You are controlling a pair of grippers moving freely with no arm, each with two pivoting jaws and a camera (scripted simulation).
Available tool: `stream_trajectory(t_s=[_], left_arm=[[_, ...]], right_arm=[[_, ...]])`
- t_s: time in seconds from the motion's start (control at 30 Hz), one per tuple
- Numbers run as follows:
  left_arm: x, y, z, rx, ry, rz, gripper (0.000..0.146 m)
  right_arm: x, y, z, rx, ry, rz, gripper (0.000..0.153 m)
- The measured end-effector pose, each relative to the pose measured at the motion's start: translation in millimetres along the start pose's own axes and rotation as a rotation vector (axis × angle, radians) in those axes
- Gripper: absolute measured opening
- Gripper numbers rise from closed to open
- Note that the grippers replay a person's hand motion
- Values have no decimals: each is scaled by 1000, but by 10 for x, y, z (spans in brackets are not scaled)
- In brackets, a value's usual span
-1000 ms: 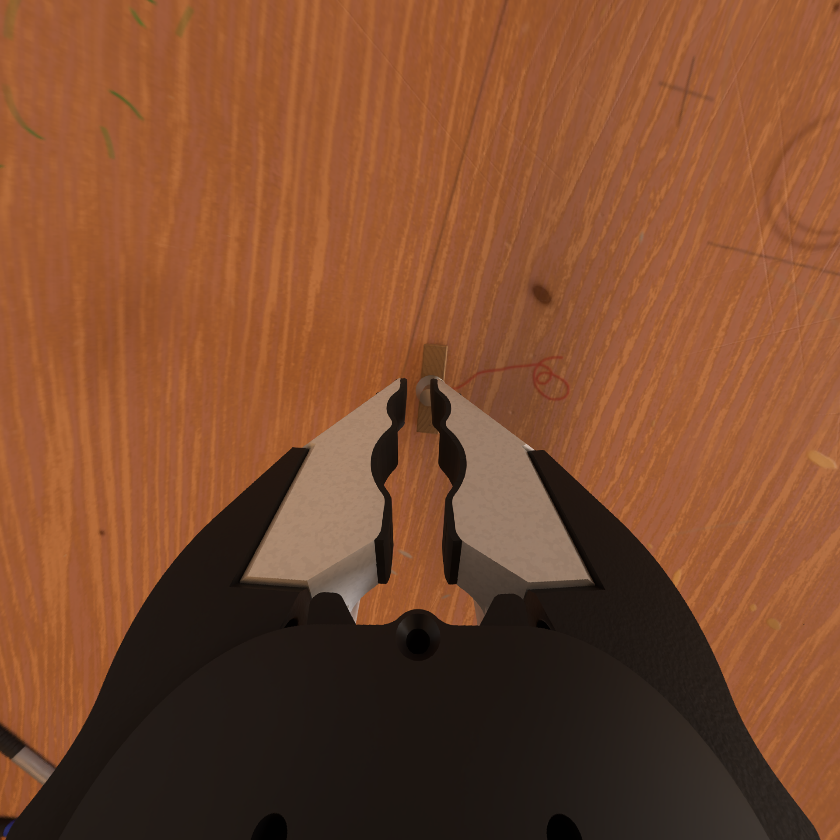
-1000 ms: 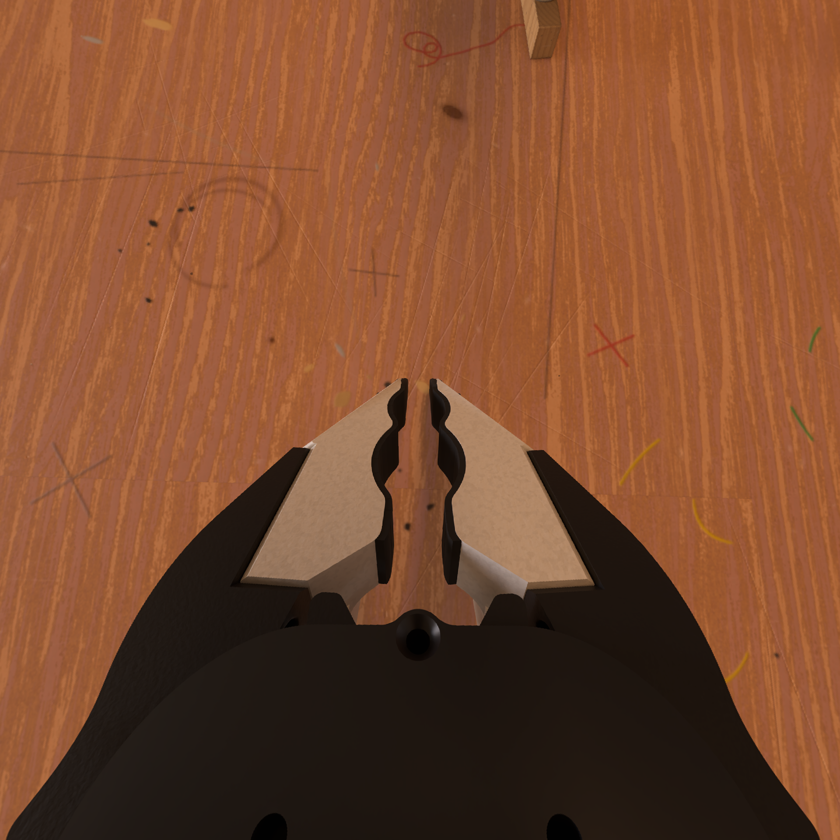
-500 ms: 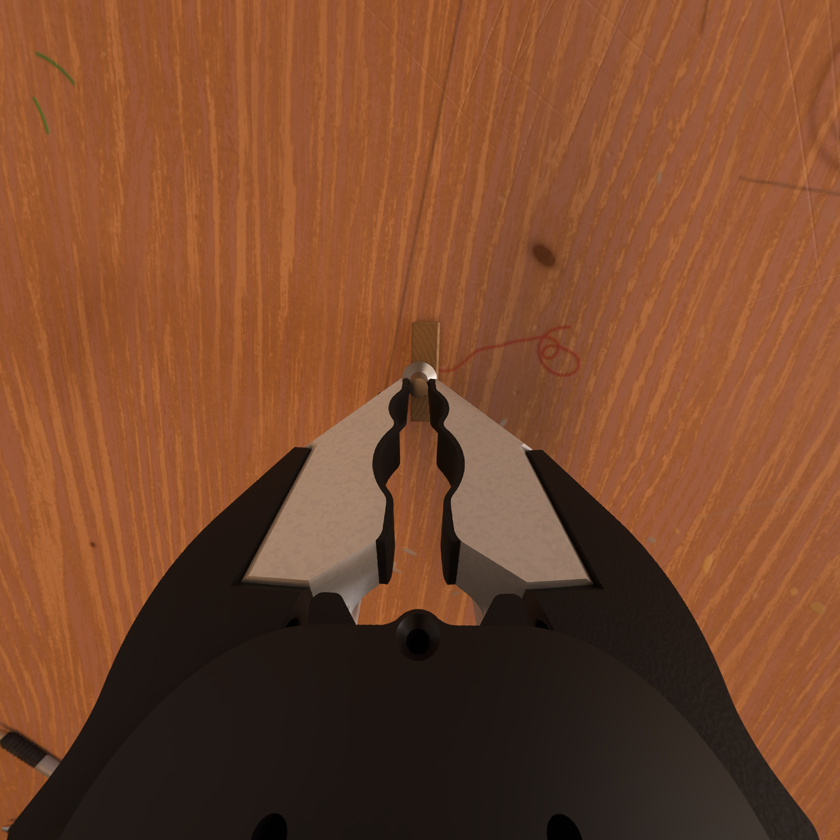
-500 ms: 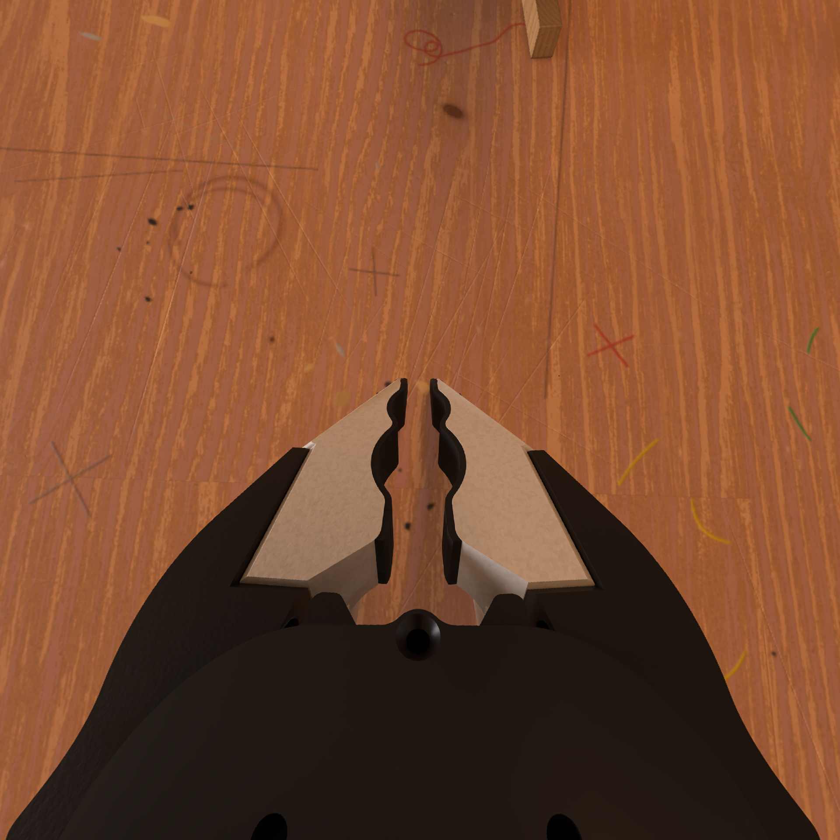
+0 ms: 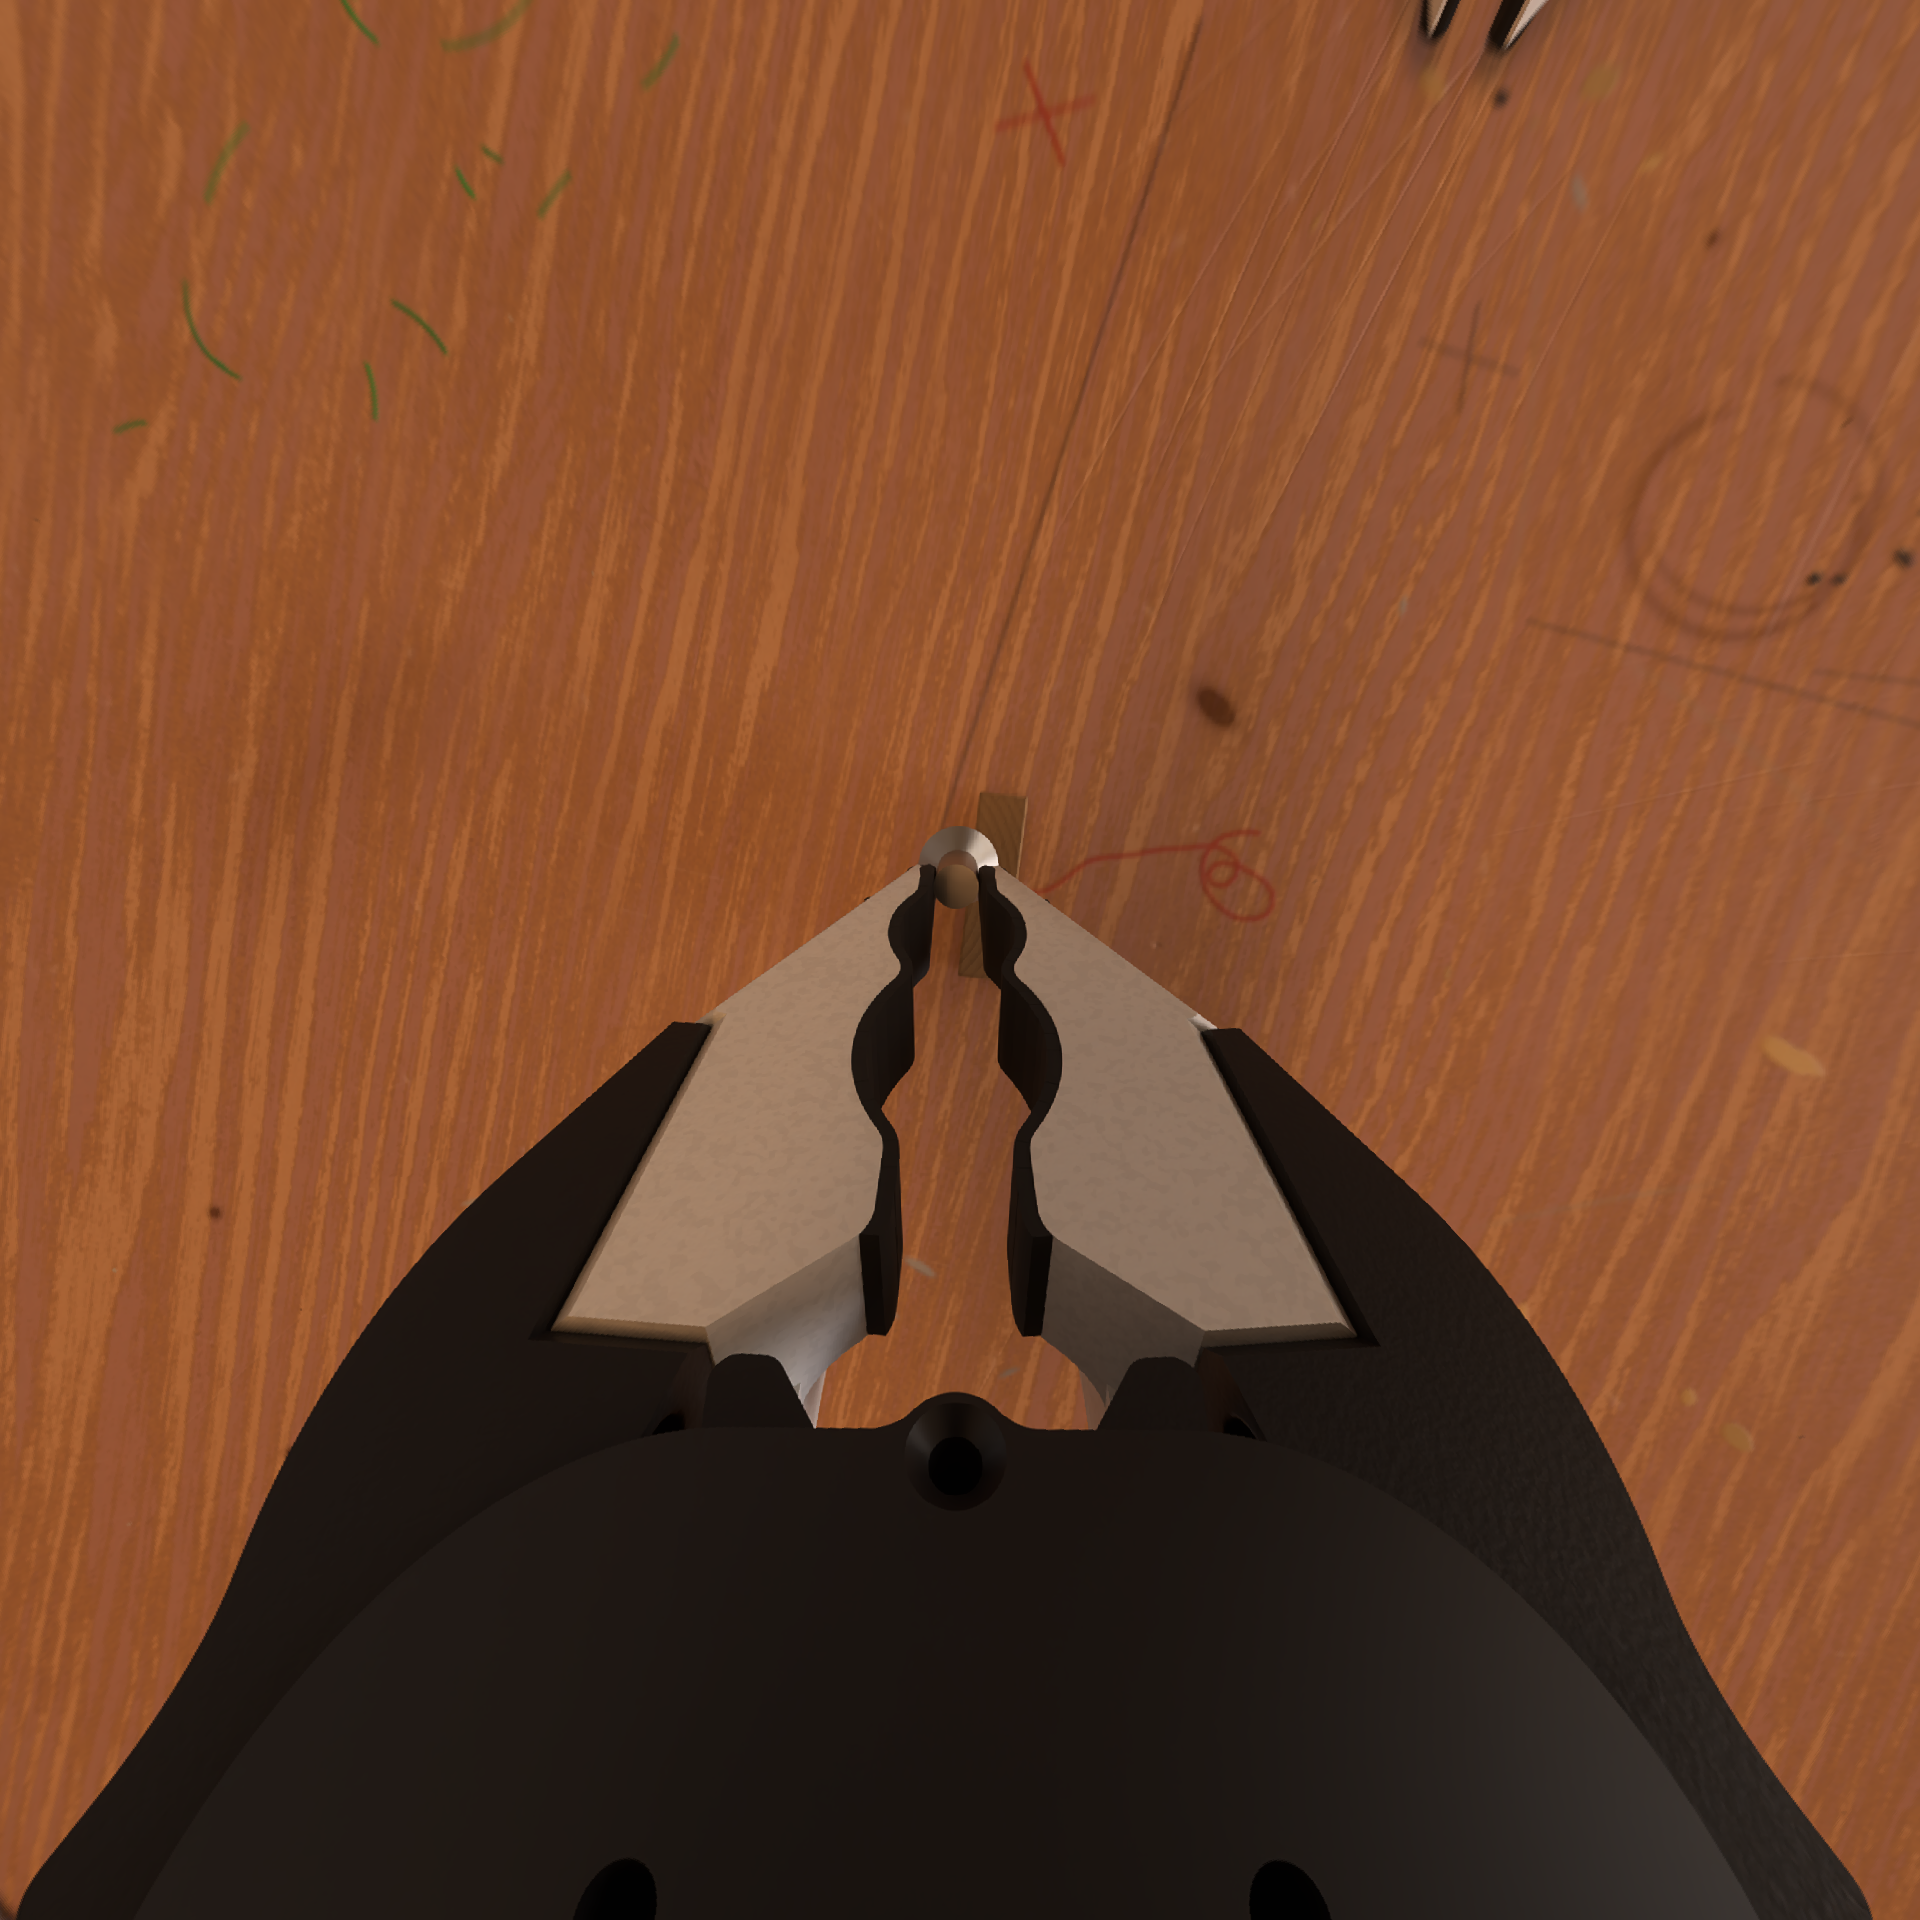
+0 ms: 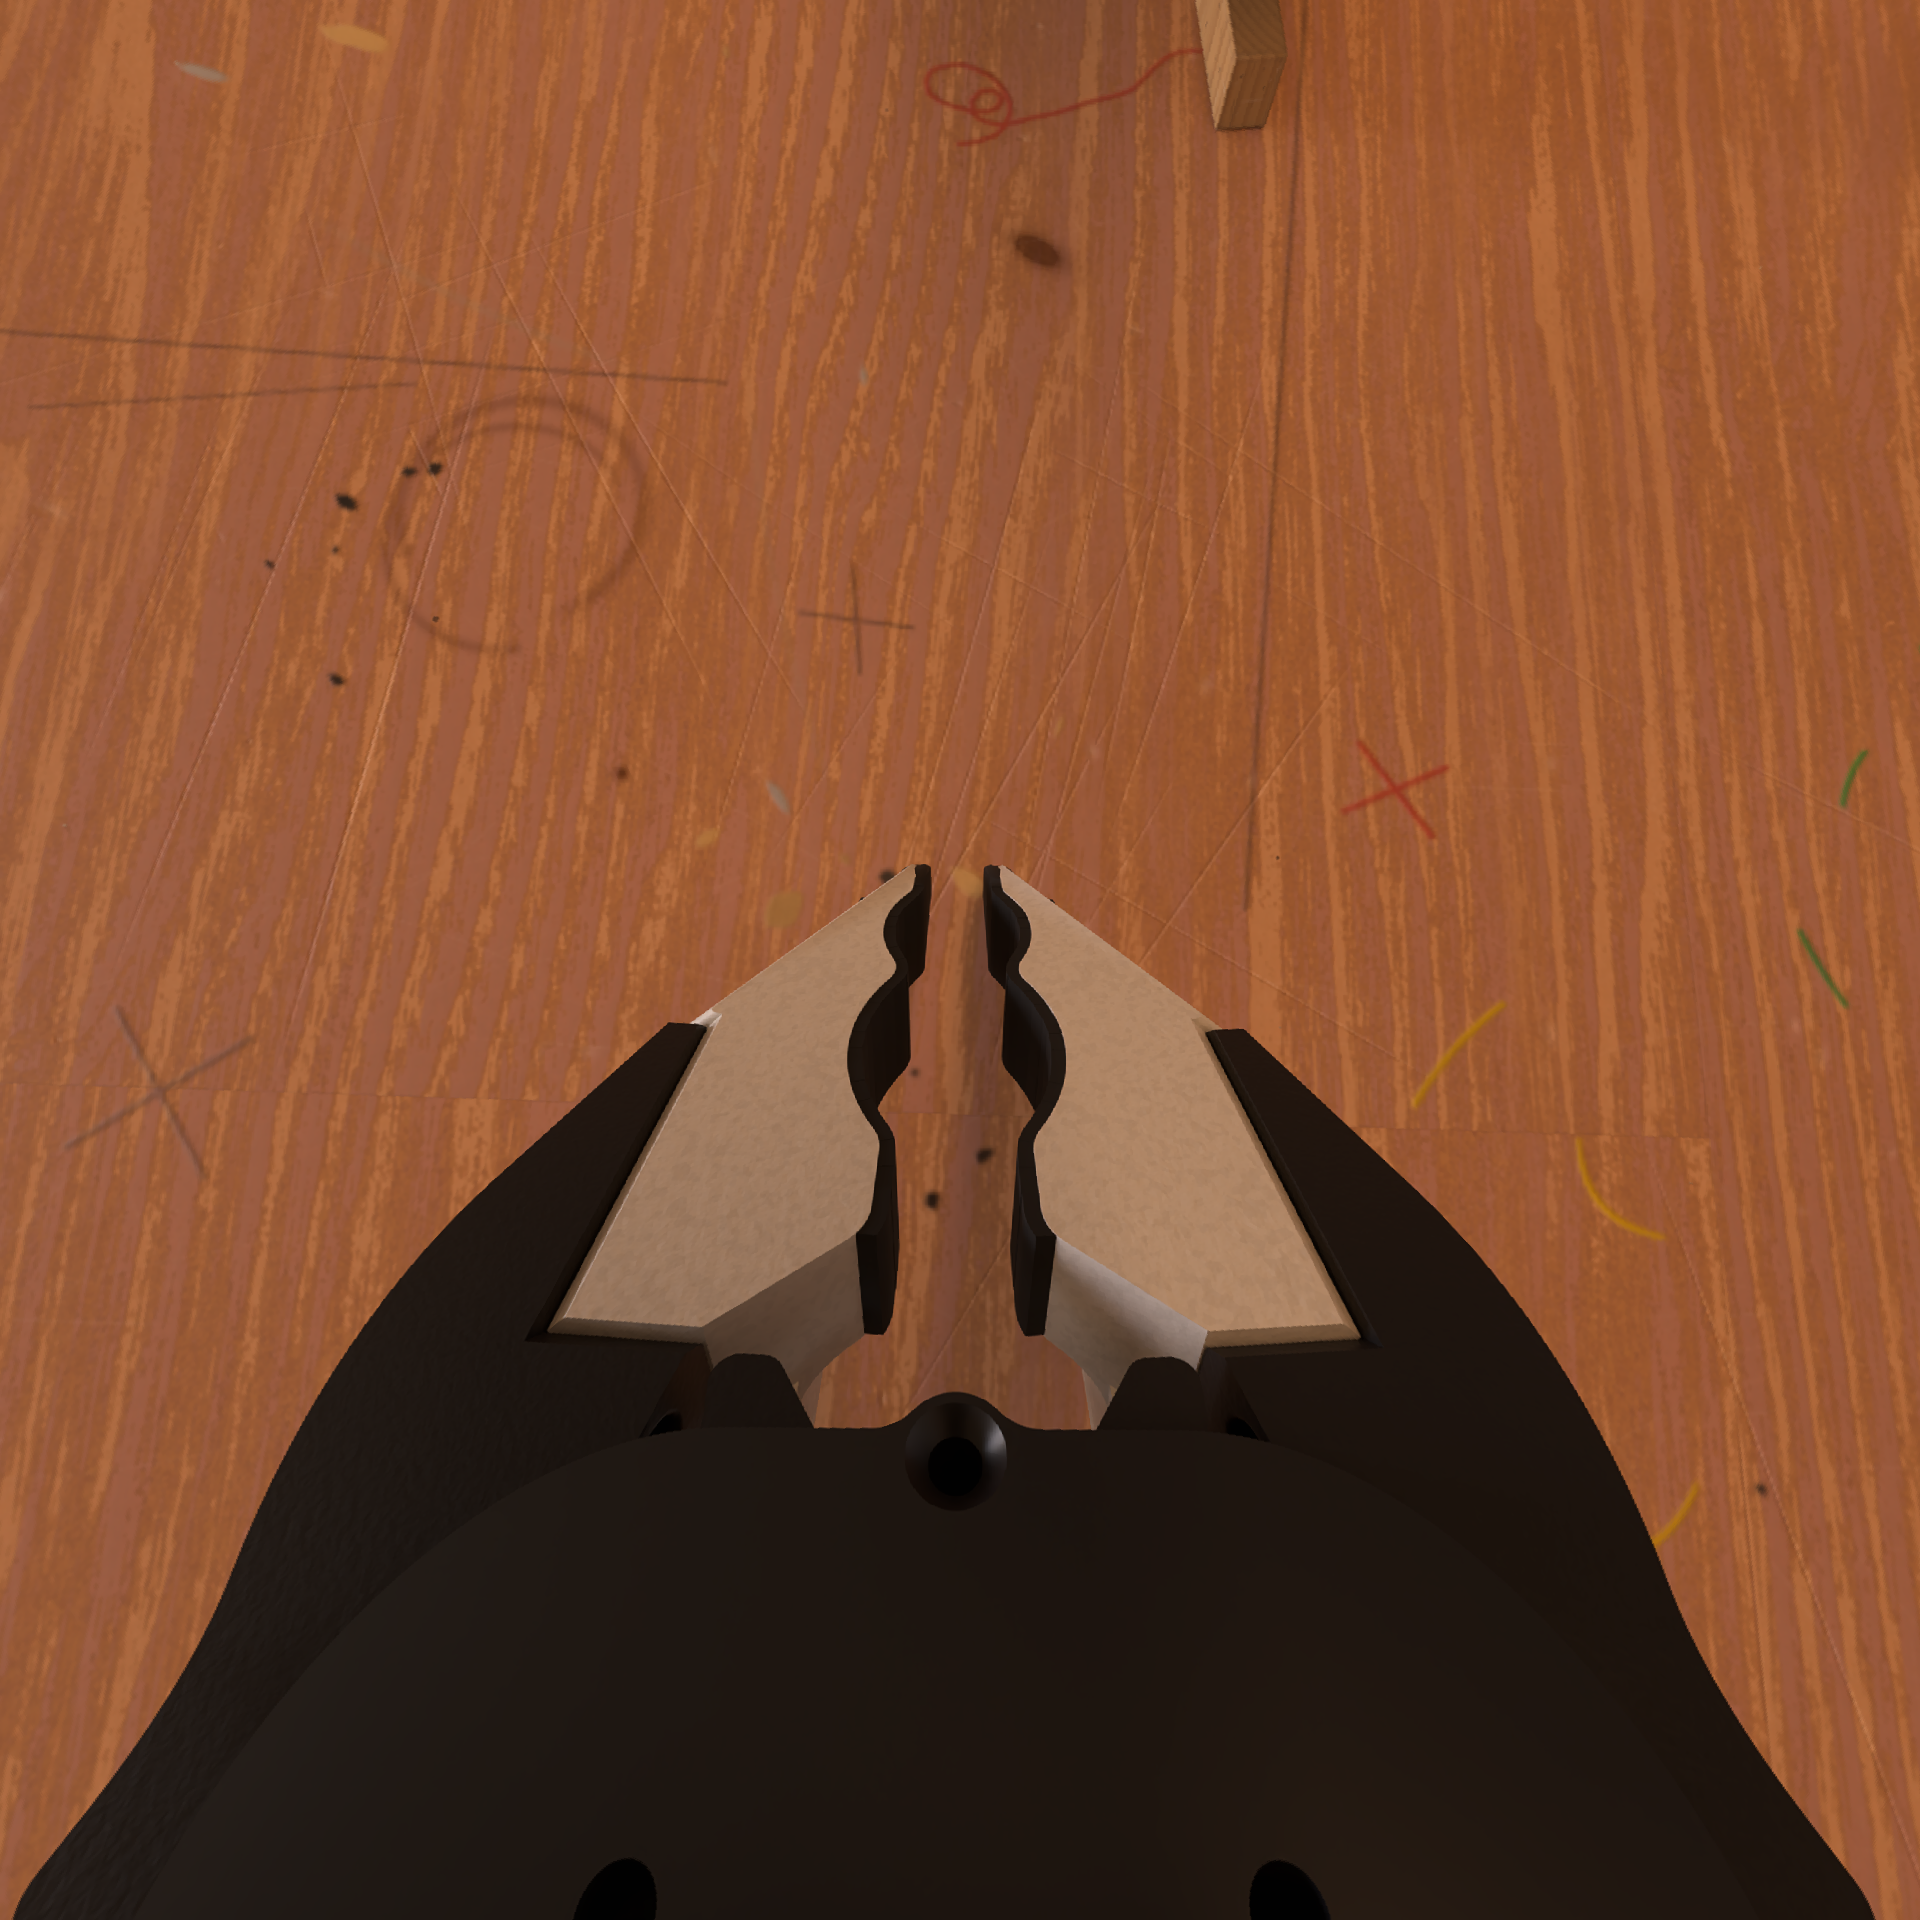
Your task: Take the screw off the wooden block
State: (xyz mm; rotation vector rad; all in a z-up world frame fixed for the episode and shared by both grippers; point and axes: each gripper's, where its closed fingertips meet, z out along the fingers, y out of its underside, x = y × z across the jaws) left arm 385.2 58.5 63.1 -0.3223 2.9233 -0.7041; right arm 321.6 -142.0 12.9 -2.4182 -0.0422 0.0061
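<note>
A small wooden block [image 5: 1004, 823] stands on the wooden table; it also shows at the top edge of the right wrist view [image 6: 1243, 64]. My left gripper [image 5: 957, 883] is shut on the screw [image 5: 961, 850], whose silver head sticks out just past the fingertips, a little left of the block's top. Whether the screw still touches the block I cannot tell. My right gripper [image 6: 957, 883] is empty above bare table, its jaws a narrow gap apart, well short of the block. Its fingertips [image 5: 1455, 23] show at the top right of the left wrist view.
A red thread loop [image 5: 1231, 878] lies on the table right of the block, also in the right wrist view [image 6: 982, 99]. The table [image 5: 520, 727] bears pencil marks, a ring stain [image 6: 514, 520] and small coloured shavings.
My left gripper closed on the screw and has pulled back from the table, so more of it shows. The screw head now sits left of the block. The right gripper has not moved.
</note>
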Motion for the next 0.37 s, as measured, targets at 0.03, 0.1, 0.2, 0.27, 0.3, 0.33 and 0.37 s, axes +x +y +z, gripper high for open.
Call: stream_trajectory(t_s=[0.03,0.1,0.2,0.27,0.3,0.33,0.37], left_arm=[[9,-33,-35,19,3,-8,8],[34,-137,-129,73,1,-18,8],[162,-419,-330,175,6,-4,8],[336,-645,-418,220,16,44,8],[437,-749,-422,225,17,79,8],[553,-852,-399,229,26,110,8],[645,-932,-368,235,40,132,8]], right_arm=[[0,0,0,0,0,0,10],[0,1,0,-1,1,-1,10],[-1,1,0,-2,1,-1,10],[0,0,0,-2,2,-2,10],[0,1,0,-3,2,-3,10],[0,1,0,-4,4,-4,10],[-1,0,0,-5,5,-6,10]])
